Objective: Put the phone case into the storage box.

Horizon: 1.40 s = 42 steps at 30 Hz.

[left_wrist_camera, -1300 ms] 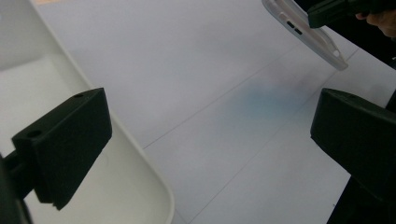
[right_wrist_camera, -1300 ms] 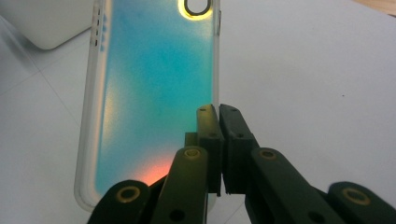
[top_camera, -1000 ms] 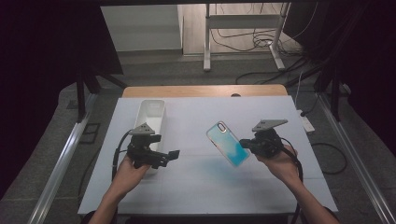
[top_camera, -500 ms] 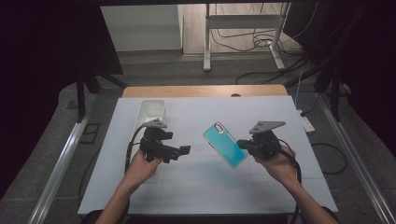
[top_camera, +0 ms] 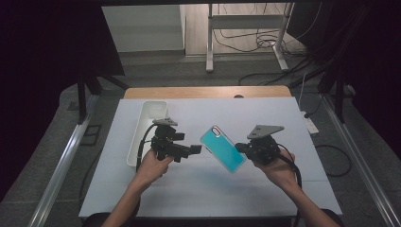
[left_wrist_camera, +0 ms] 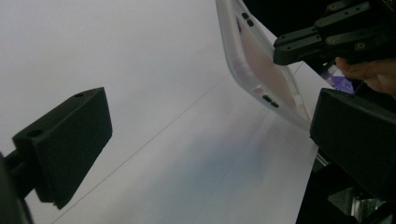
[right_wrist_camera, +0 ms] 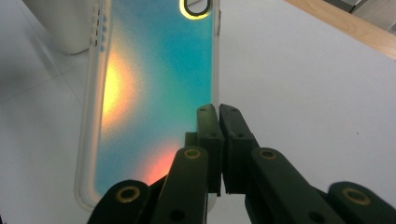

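Note:
A teal phone case [top_camera: 222, 149] with a clear rim hangs tilted above the white table. My right gripper [top_camera: 240, 147] is shut on its long edge. In the right gripper view the two black jaws [right_wrist_camera: 218, 112] pinch the right rim of the case [right_wrist_camera: 154, 84], whose back glows teal with orange patches. My left gripper [top_camera: 195, 150] is open, pointing right, a short way left of the case. In the left gripper view its jaws [left_wrist_camera: 210, 149] stand wide apart with nothing between them, and the case [left_wrist_camera: 261, 70] and the right gripper [left_wrist_camera: 285, 49] lie ahead at the upper right.
A long white tray [top_camera: 142, 127] lies on the table's left side behind my left hand; its corner [right_wrist_camera: 60, 23] appears in the right gripper view. A wooden strip [top_camera: 208, 91] borders the far edge. Cables and a metal stand [top_camera: 246, 42] are on the floor beyond.
My left gripper has moved right across the table, away from the tray and toward the phone case. The right gripper and the case have hardly moved.

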### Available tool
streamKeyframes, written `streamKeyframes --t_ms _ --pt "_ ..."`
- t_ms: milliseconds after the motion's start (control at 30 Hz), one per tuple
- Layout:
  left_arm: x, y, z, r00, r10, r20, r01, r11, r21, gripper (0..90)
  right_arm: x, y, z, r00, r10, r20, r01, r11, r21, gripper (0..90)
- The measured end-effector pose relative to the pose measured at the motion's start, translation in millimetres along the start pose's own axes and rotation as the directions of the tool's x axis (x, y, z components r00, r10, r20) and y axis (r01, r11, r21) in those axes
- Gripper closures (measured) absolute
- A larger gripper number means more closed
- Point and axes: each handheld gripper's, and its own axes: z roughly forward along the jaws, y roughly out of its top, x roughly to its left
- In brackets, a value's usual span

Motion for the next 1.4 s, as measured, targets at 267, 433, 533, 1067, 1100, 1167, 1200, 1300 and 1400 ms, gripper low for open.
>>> streamKeyframes --t_ms 267,433,533,1067,1100,1167,1200,1300,1400 --pt "-1.0 1.3 6.8 0.9997 -0.006 0.026 0.006 1.0000 0.007 0.0 8.9 3.2 1.0 0.9997 -0.025 -0.003 0.025 1.000 -0.009 87.8" --pt "-1.0 1.6 10.9 0.9992 -0.011 0.039 0.010 0.9998 0.014 0.0 15.1 5.0 2.4 0.9990 -0.044 -0.011 0.043 0.999 -0.020 87.7" --pt "-0.6 0.9 13.6 0.9988 -0.014 0.047 0.013 0.9997 0.022 0.1 18.7 5.9 2.9 0.9985 -0.052 -0.016 0.051 0.998 -0.024 87.7" --pt "2.5 0.7 18.5 0.9941 -0.041 0.101 0.036 0.9982 0.047 5.8 33.9 9.6 4.9 0.9950 -0.096 -0.028 0.095 0.995 -0.038 87.7" --pt "2.5 0.7 18.5 0.9941 -0.041 0.101 0.036 0.9982 0.047 8.8 33.9 9.6 4.9 0.9950 -0.096 -0.028 0.095 0.995 -0.038 87.7" --pt "2.3 0.6 18.8 0.9932 -0.043 0.108 0.036 0.9974 0.063 13.6 34.4 9.7 5.2 0.9947 -0.099 -0.027 0.098 0.994 -0.039 87.7" --pt "3.0 0.3 18.9 0.9912 -0.052 0.122 0.044 0.9968 0.068 18.2 34.5 9.6 5.4 0.9947 -0.100 -0.025 0.099 0.994 -0.040 87.7" --pt "4.1 -0.2 19.5 0.9863 -0.066 0.151 0.054 0.9949 0.086 31.5 34.4 9.4 5.6 0.9943 -0.104 -0.022 0.103 0.994 -0.041 87.7" --pt "4.3 -0.5 20.2 0.9810 -0.084 0.175 0.067 0.9926 0.101 44.3 35.2 9.5 5.5 0.9943 -0.105 -0.018 0.105 0.994 -0.042 87.7"
